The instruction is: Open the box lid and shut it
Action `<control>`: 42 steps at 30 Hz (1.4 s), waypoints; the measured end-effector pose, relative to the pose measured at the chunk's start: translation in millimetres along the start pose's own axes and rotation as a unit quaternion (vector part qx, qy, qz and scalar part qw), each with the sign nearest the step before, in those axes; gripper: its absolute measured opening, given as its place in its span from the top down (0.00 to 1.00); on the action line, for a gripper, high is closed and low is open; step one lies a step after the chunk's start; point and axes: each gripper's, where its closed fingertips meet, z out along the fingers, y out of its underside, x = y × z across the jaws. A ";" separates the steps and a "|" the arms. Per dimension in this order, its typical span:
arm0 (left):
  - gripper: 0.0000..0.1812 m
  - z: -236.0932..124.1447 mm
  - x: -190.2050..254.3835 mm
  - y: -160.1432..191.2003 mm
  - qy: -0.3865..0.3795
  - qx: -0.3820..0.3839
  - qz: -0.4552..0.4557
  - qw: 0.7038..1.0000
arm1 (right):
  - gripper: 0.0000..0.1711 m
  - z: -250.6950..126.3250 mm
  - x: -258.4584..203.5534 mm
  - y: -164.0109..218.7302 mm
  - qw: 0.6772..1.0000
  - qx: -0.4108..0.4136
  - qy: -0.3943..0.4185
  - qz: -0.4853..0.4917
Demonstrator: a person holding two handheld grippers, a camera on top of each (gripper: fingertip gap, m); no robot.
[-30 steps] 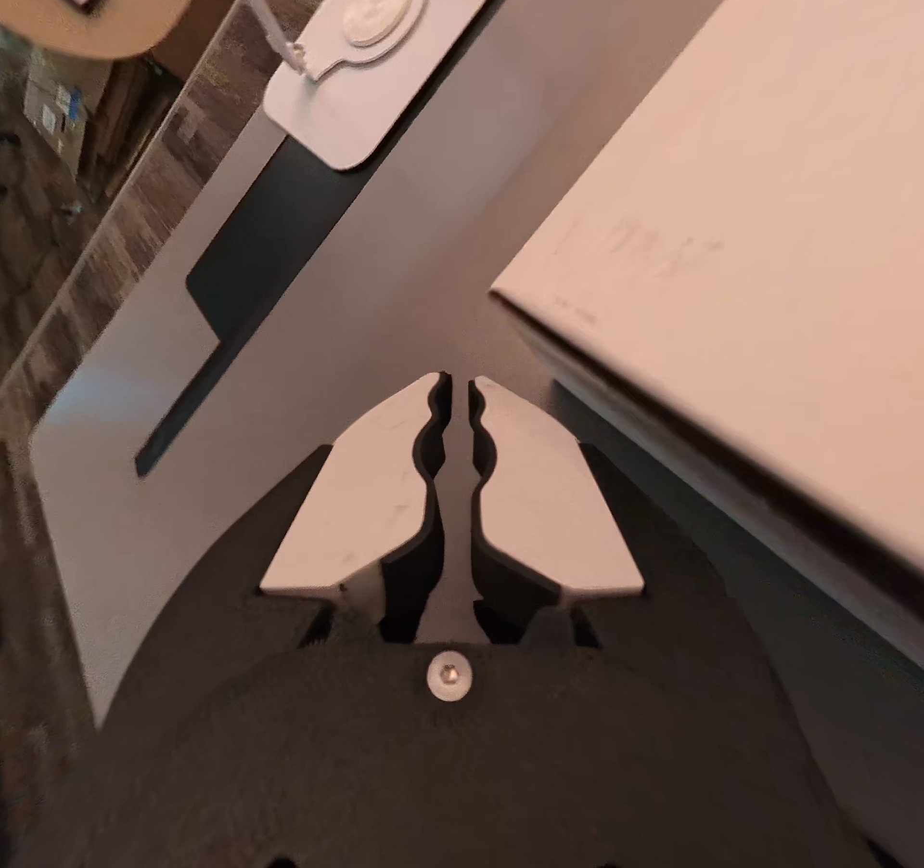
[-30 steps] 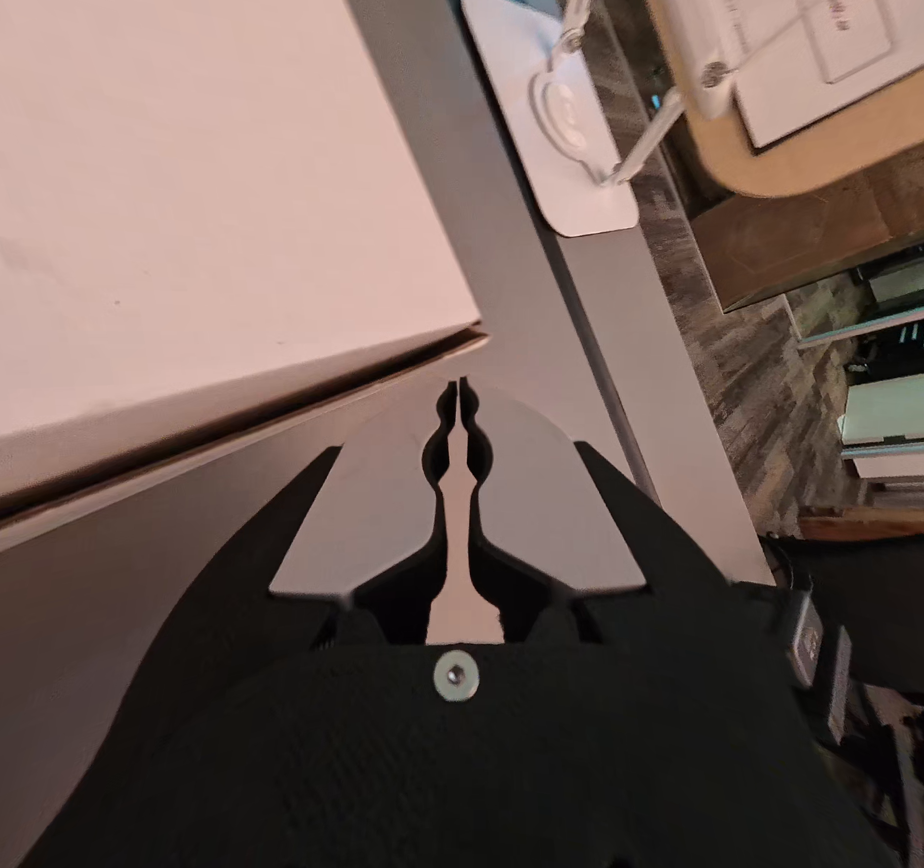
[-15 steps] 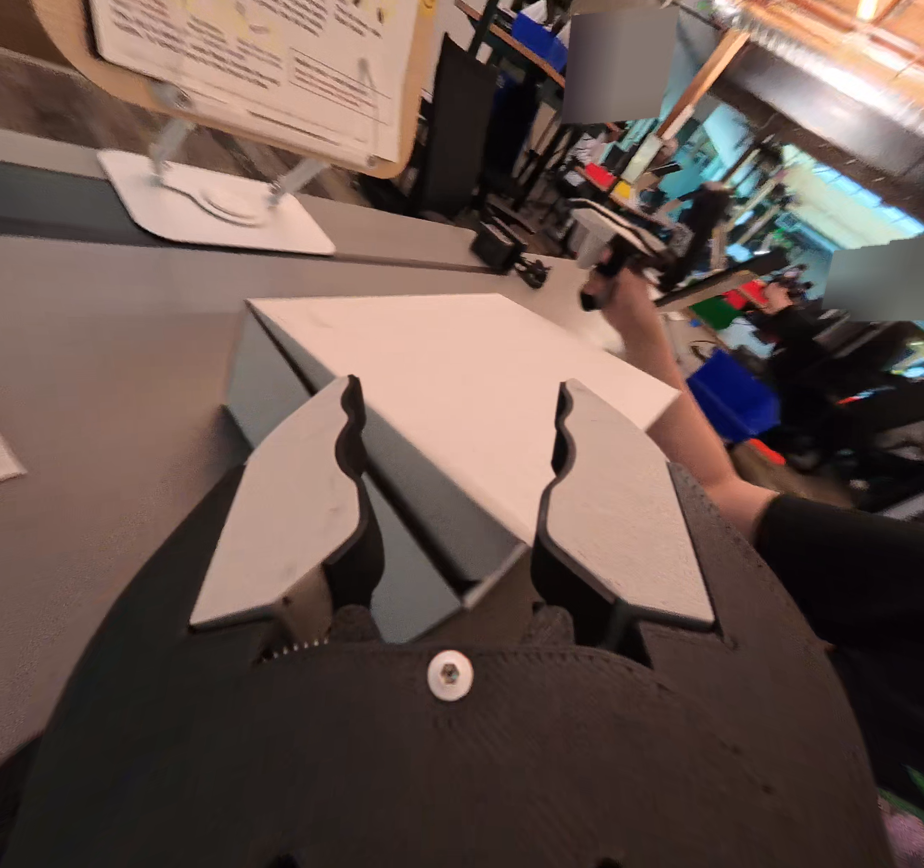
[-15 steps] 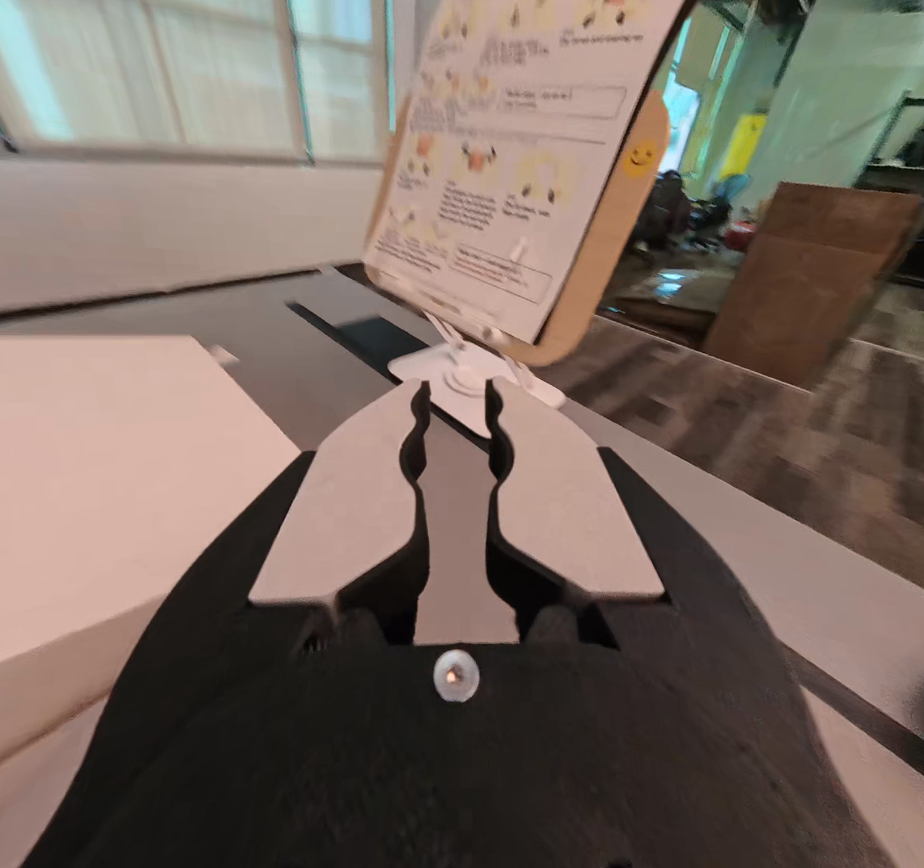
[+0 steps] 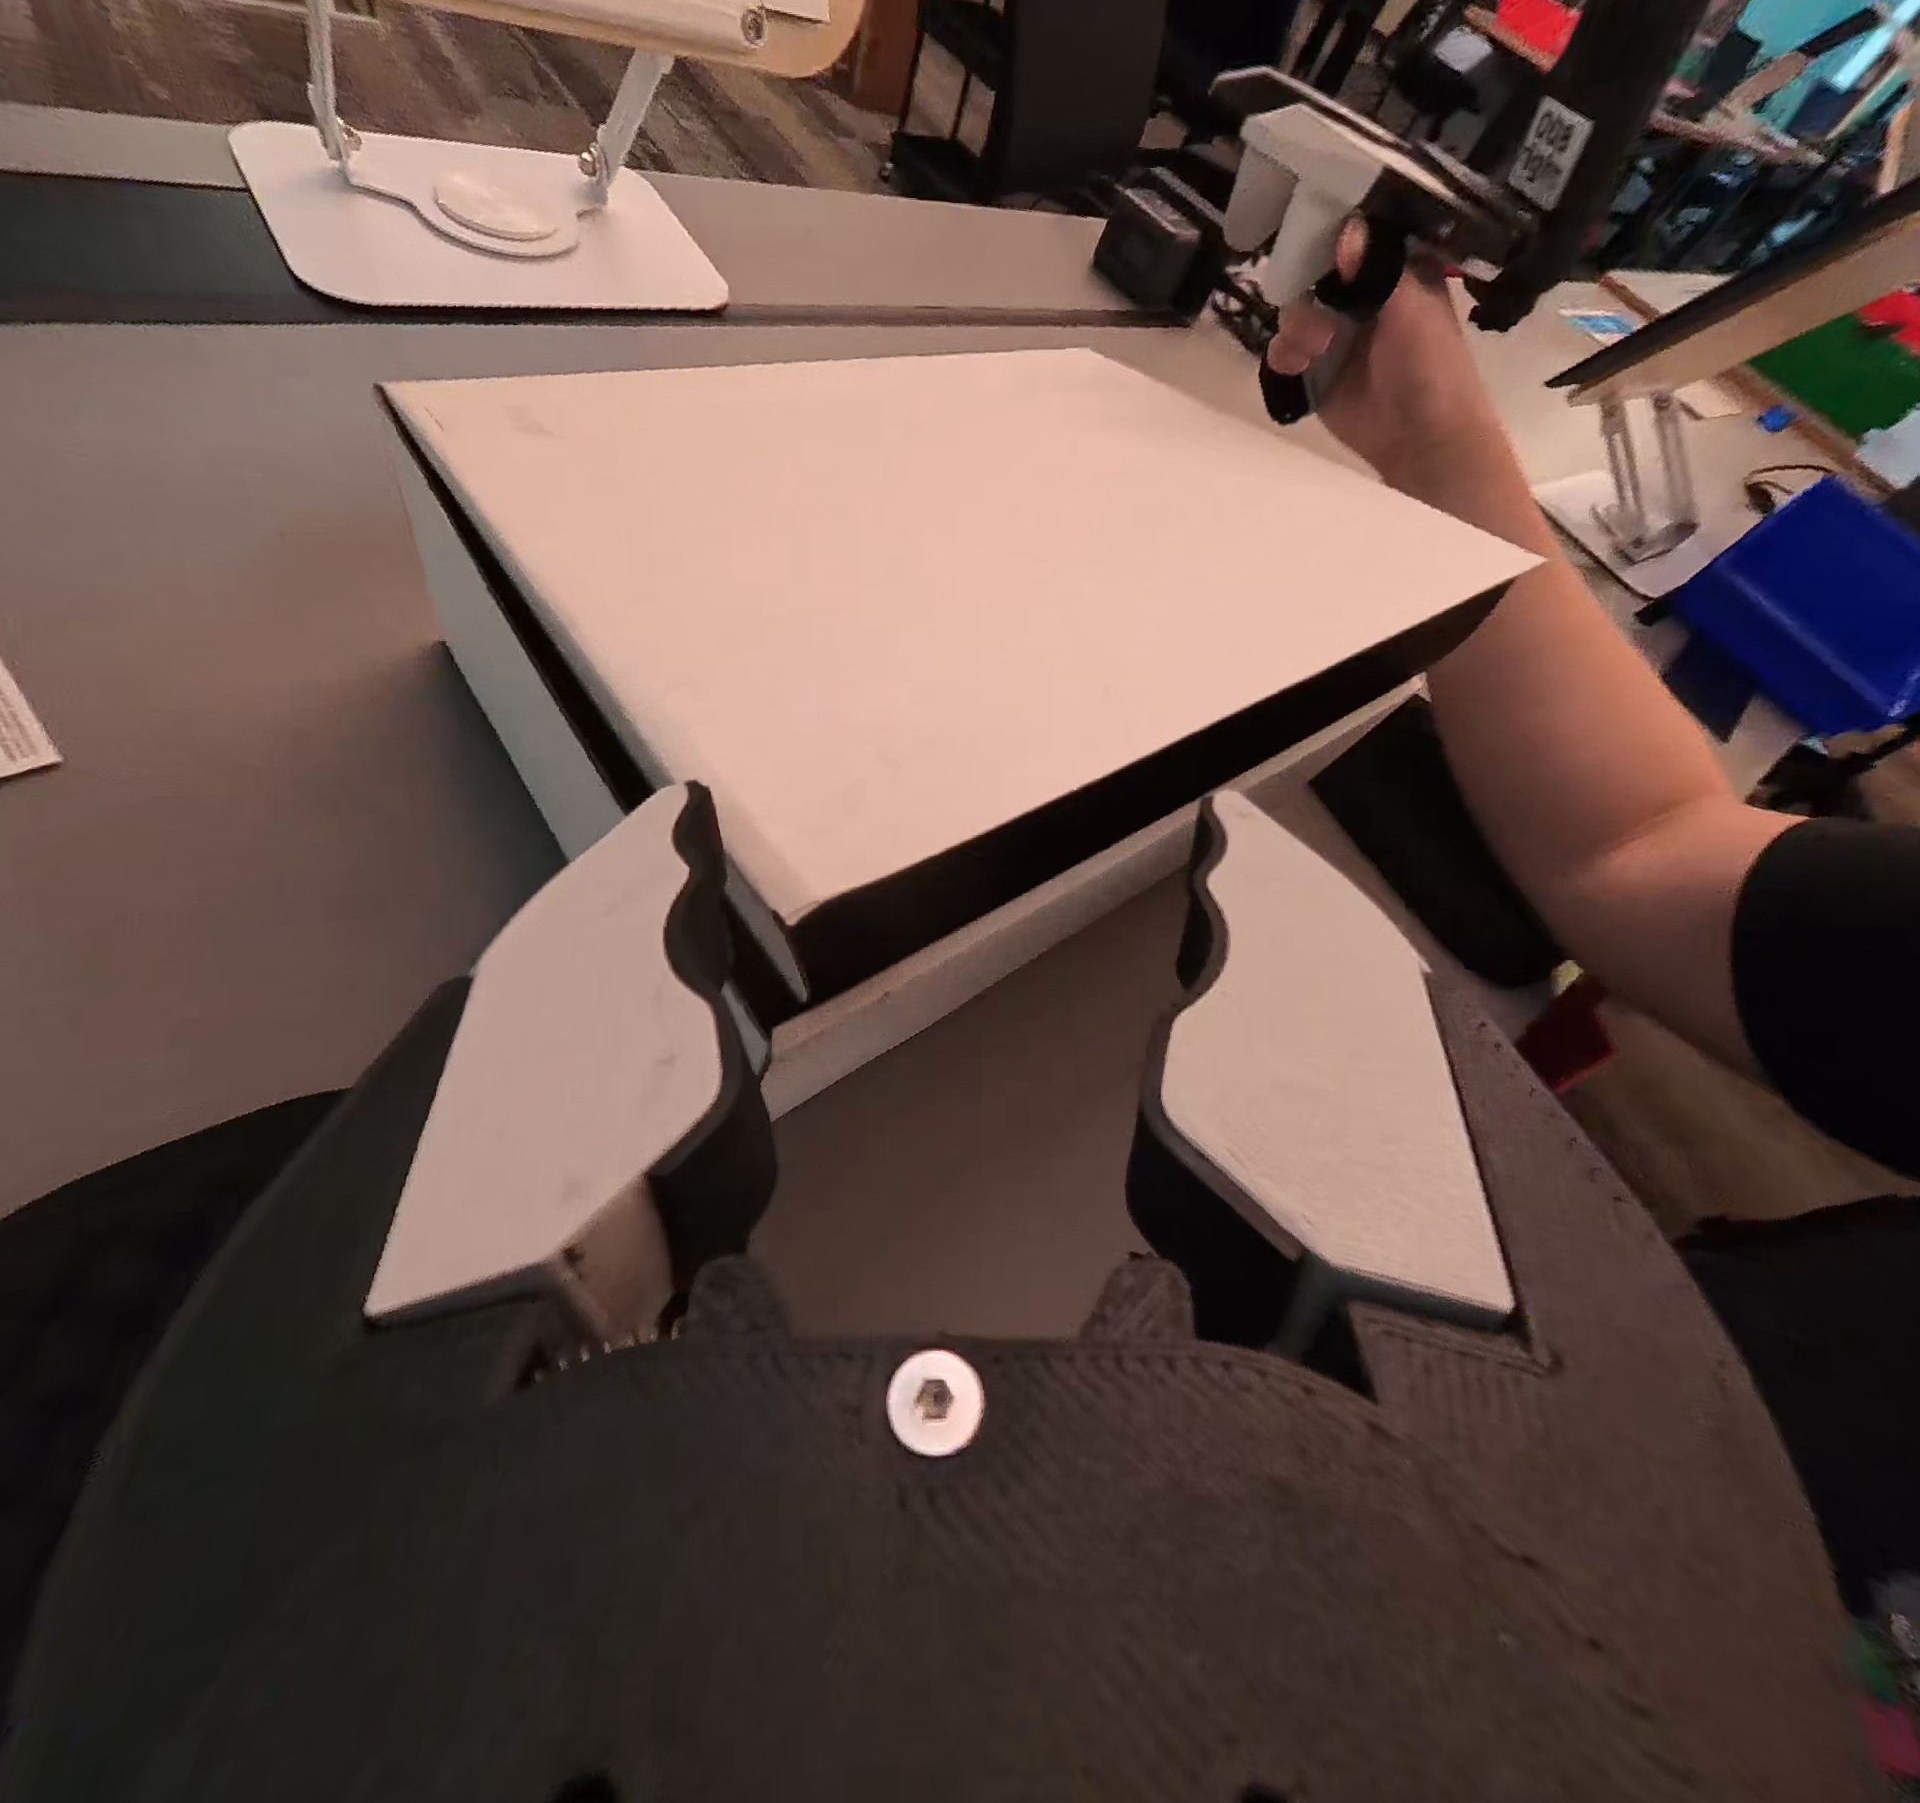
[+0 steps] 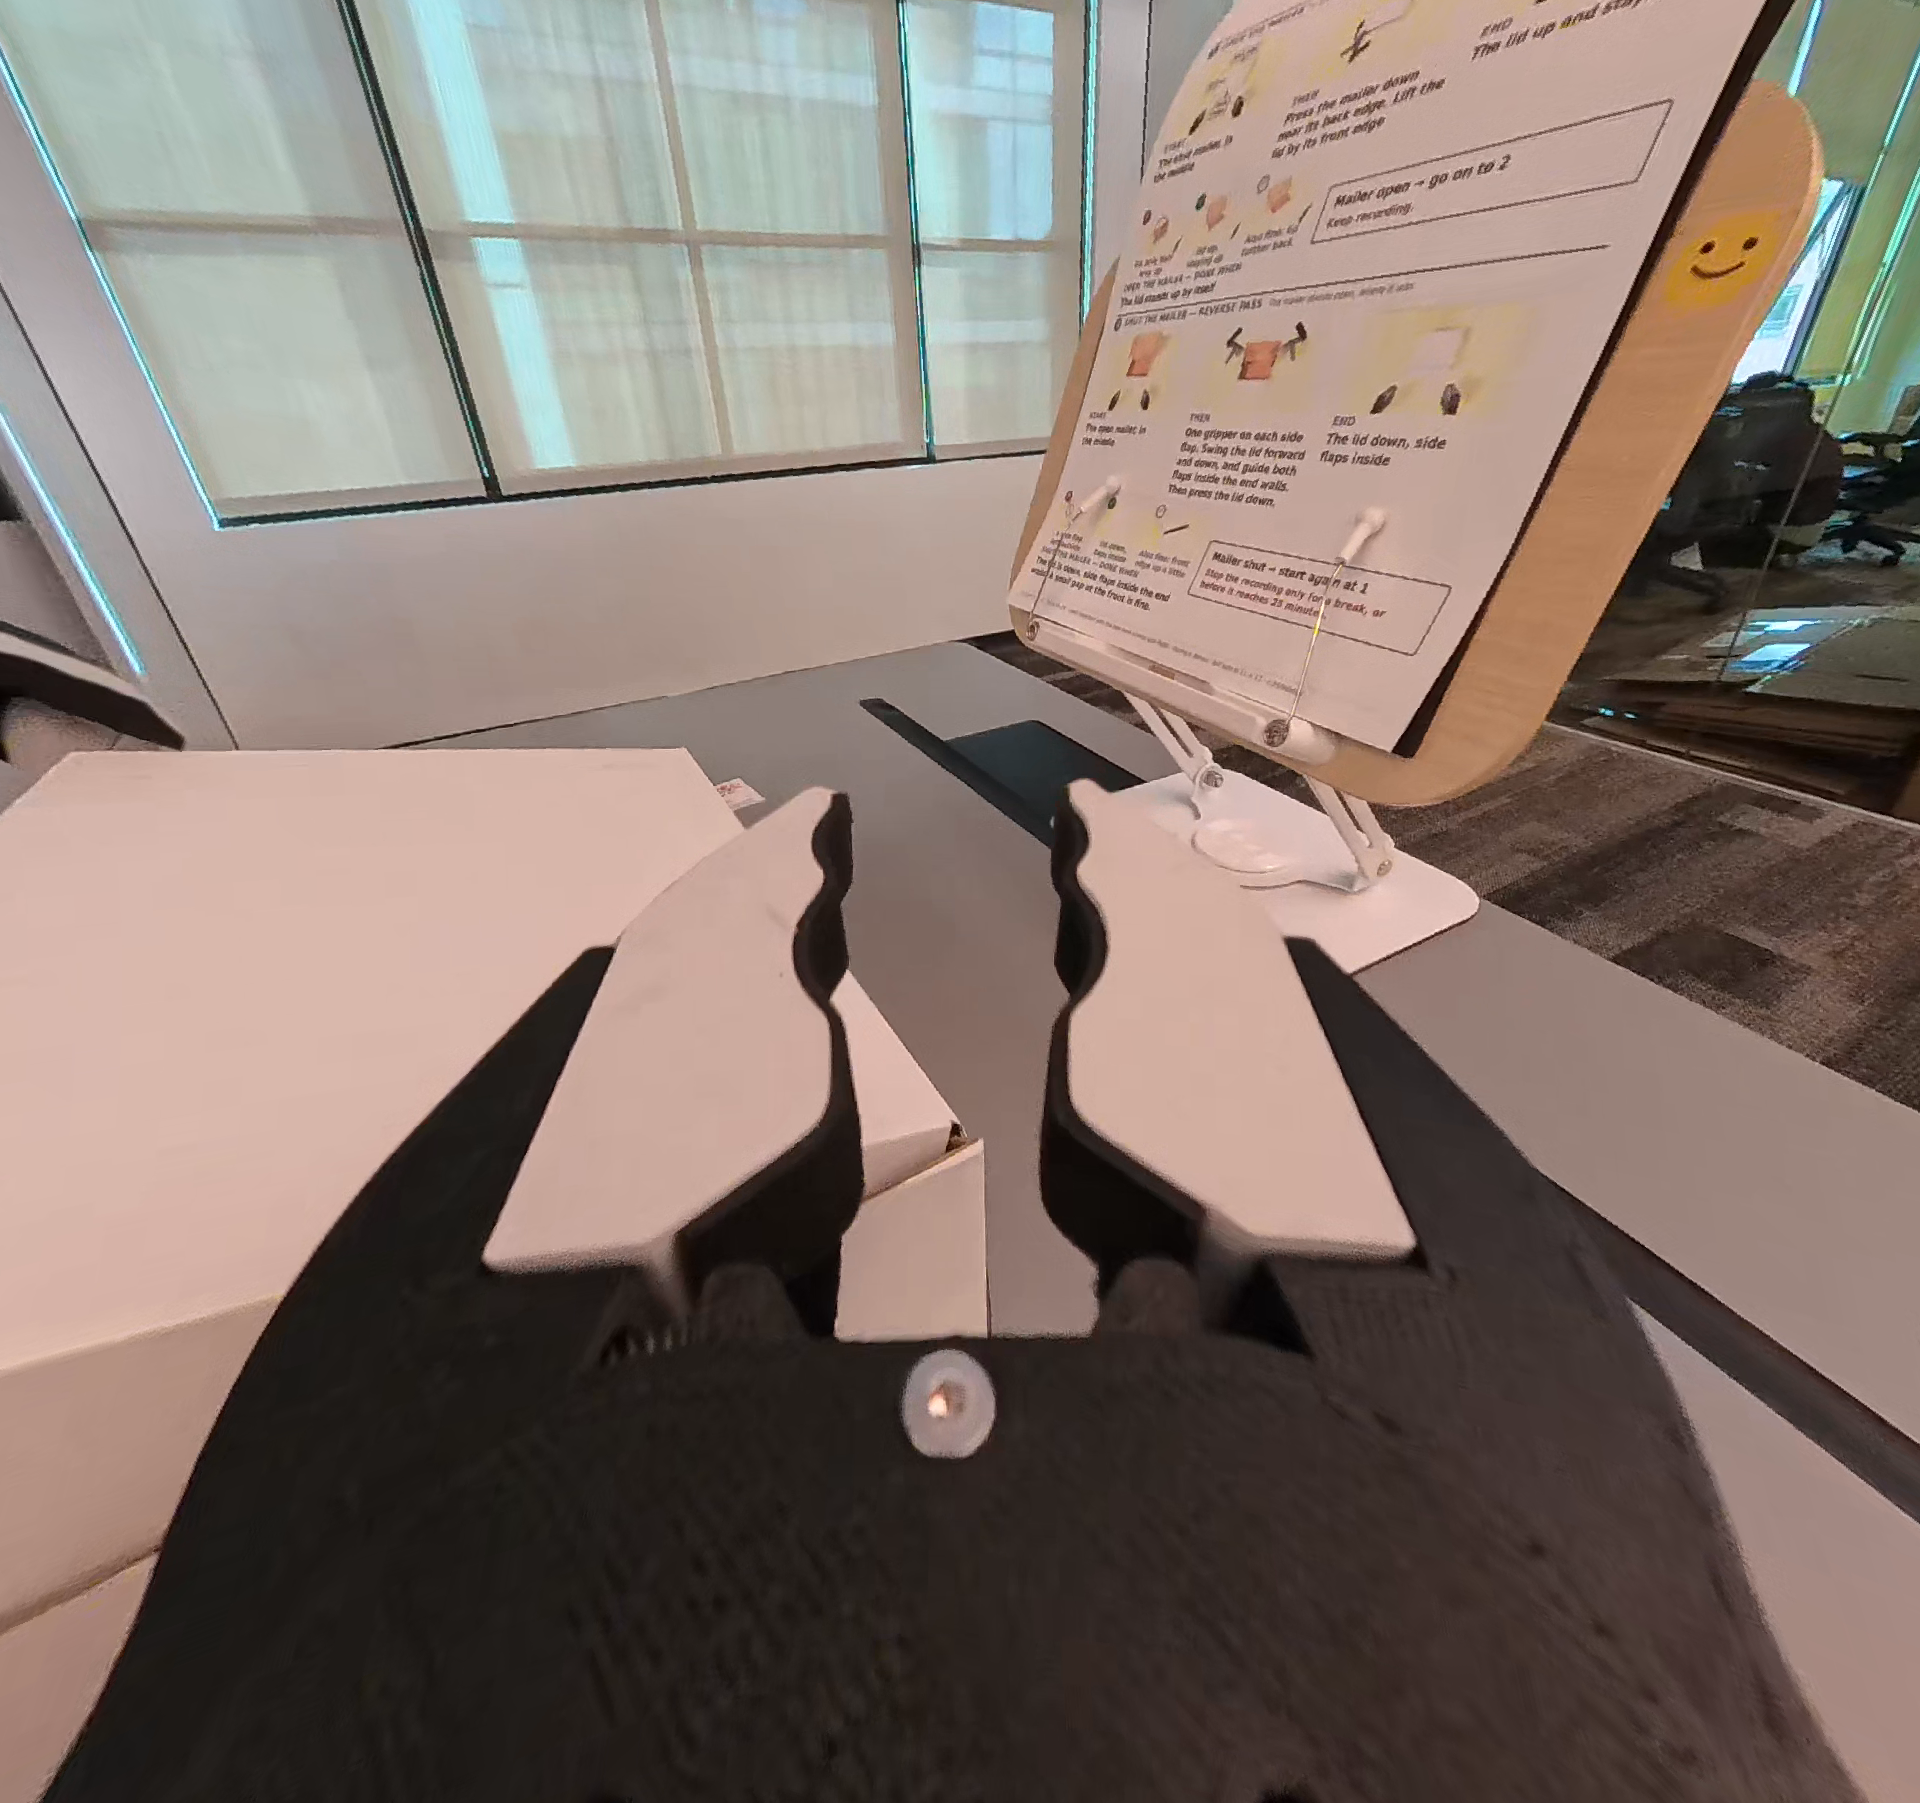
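One white box (image 5: pixel 914 590) lies flat on the grey table (image 5: pixel 208 870), its lid (image 5: pixel 935 558) slightly lifted at the near corner. Two grippers: the left gripper (image 5: pixel 951 808) gapes wide at that corner, gripping nothing; the right gripper (image 6: pixel 951 808), moderately parted, hovers empty beside the box. One document stand (image 6: pixel 1340 860) sits behind; its top is cut off.

Black ribbed printed left gripper (image 5: pixel 951 880), 2 white-faced wavy-edged fingers (image 5: pixel 582 1026), silver hex screw (image 5: pixel 934 1401), black sleeve (image 5: pixel 1829 984)
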 end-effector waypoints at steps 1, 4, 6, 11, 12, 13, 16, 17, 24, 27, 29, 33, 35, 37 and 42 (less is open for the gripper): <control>0.54 -1.2 -1.4 0.8 -0.008 0.005 0.001 1.000 | 0.78 -0.7 -0.6 -0.2 1.000 0.002 -0.002 0.000; 0.54 -4.9 -7.3 5.0 -0.014 0.011 -0.018 1.000 | 0.78 -3.5 -2.5 -3.2 1.000 0.011 -0.004 0.002; 0.53 -6.7 -12.9 8.7 -0.023 0.014 -0.016 1.000 | 0.78 -5.3 -2.2 -3.2 1.000 0.009 -0.002 -0.001; 0.52 -0.1 -12.4 22.4 -0.021 0.002 -0.005 1.000 | 0.78 -10.4 0.9 -6.4 1.000 0.014 0.003 -0.004; 0.52 2.1 -11.6 25.7 -0.020 -0.005 -0.003 1.000 | 0.78 -11.3 2.1 -7.5 1.000 0.016 0.004 -0.005; 0.52 4.0 -11.4 28.0 -0.022 -0.011 0.002 1.000 | 0.78 -12.3 3.2 -8.3 1.000 0.018 0.005 -0.006; 0.52 11.2 -8.8 32.8 -0.025 -0.021 0.020 0.999 | 0.78 -15.0 7.7 -7.9 1.000 0.021 0.009 -0.001; 0.52 14.0 -8.2 35.0 -0.027 -0.026 0.026 0.999 | 0.78 -15.7 9.5 -7.2 1.000 0.022 0.011 0.001; 0.54 18.7 -10.9 35.9 -0.039 -0.020 0.026 0.999 | 0.78 -17.7 14.8 -0.9 1.000 0.014 0.019 0.001; 0.55 9.9 -12.5 32.4 -0.054 0.000 0.018 0.998 | 0.78 -17.6 20.2 6.1 1.000 0.010 0.027 0.007; 0.55 3.4 -13.4 33.1 -0.075 0.010 0.041 0.996 | 0.77 -19.6 22.2 10.6 0.999 0.018 0.034 0.011; 0.53 6.1 -13.3 42.4 -0.087 -0.008 0.034 0.996 | 0.77 -30.0 35.7 22.6 0.996 0.046 0.080 -0.015; 0.52 5.8 -8.8 40.1 -0.092 0.000 0.030 0.995 | 0.75 -34.7 44.0 26.9 0.994 0.050 0.098 -0.010; 0.52 0.8 -8.1 35.6 -0.113 0.020 0.034 0.993 | 0.75 -37.8 46.7 20.7 0.992 0.074 0.100 -0.004; 0.53 -16.1 -7.7 33.6 -0.141 0.059 0.014 0.988 | 0.75 -38.0 44.3 -1.8 0.987 0.117 0.106 -0.029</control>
